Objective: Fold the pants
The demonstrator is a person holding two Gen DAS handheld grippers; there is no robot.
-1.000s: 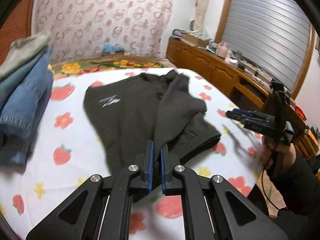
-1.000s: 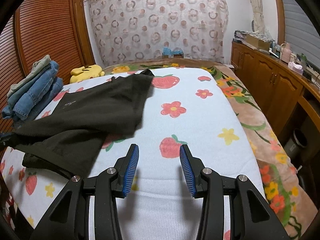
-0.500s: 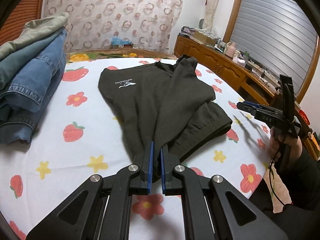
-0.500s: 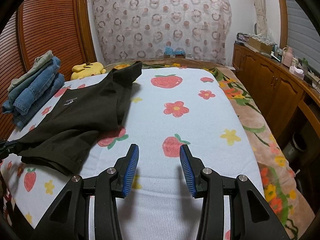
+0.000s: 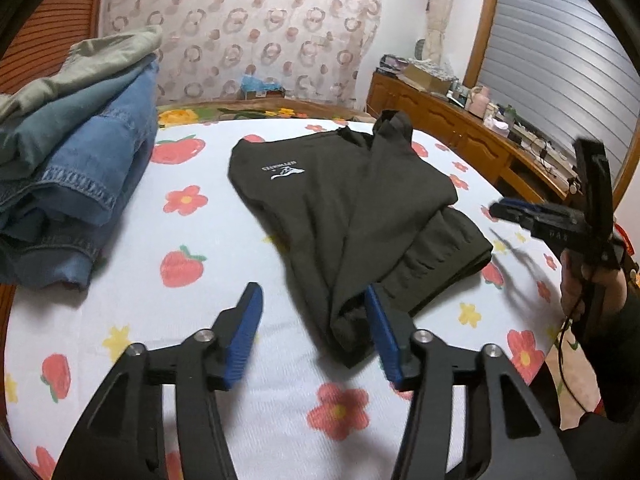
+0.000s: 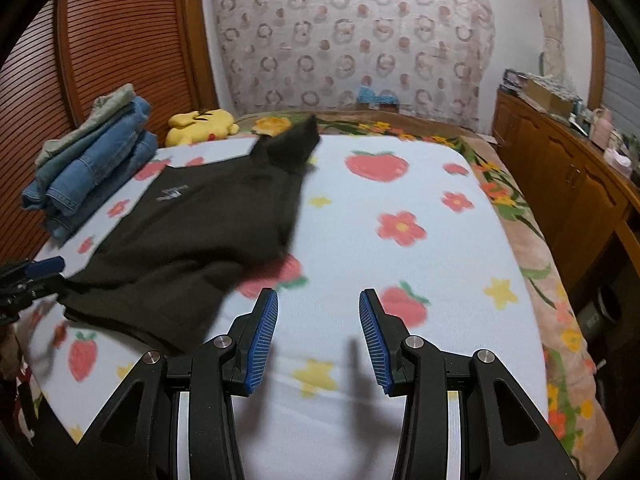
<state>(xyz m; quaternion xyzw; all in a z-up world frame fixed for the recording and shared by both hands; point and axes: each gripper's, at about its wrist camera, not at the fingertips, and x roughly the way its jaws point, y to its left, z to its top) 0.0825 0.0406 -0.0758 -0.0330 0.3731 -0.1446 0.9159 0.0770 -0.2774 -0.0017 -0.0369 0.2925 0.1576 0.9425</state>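
Dark olive pants (image 5: 340,208) lie folded on the strawberry-print bed sheet (image 5: 192,312), a white logo facing up. My left gripper (image 5: 312,298) hovers at the near corner of the pants with its jaws opening. The fabric corner lies between the blue pads, close to the right pad, and neither pad presses it. In the right wrist view the pants (image 6: 192,240) spread left of centre, and the left gripper (image 6: 40,268) shows at their left edge. My right gripper (image 6: 318,298) is open over bare sheet with nothing between its fingers. It also appears hand-held at the bed's right side (image 5: 516,210).
A stack of folded jeans and lighter trousers (image 5: 80,152) sits at the left of the bed. A yellow plush toy (image 6: 200,124) rests near the headboard. A wooden cabinet (image 6: 560,184) with clutter runs along the right. Bare sheet stretches right of the pants.
The left jaws were shut on the pants' near edge and now stand apart; the fabric has dropped free onto the sheet. The right gripper stays open.
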